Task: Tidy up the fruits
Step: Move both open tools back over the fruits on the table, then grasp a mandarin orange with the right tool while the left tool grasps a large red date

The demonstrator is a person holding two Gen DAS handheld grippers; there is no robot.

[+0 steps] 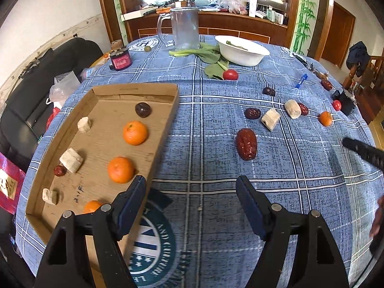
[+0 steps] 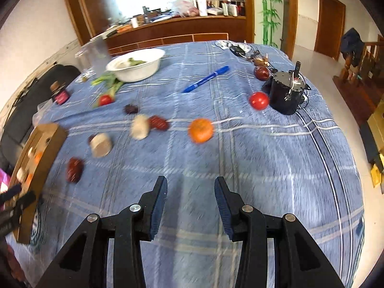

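Observation:
A cardboard tray (image 1: pixel 129 90) lies at the left of the blue checked tablecloth, holding tangerines (image 1: pixel 135 132), pale chunks (image 1: pixel 71 160) and dark red dates (image 1: pixel 143 109). Loose on the cloth are a big red date (image 1: pixel 246 144), more dates (image 1: pixel 252 113), pale chunks (image 1: pixel 270 119), a tangerine (image 2: pixel 200 130) and red tomatoes (image 2: pixel 258 100). My left gripper (image 1: pixel 190 187) is open and empty, beside the tray's near right corner. My right gripper (image 2: pixel 190 187) is open and empty above bare cloth, short of the tangerine. The right wrist view is motion-blurred.
A white bowl (image 1: pixel 242 50) with greens, a glass mug (image 1: pixel 184 27) and a dark jar (image 1: pixel 120 59) stand at the back. A blue pen (image 2: pixel 206 78) and a black device (image 2: pixel 285 93) lie at the right. The table edge drops off on the right.

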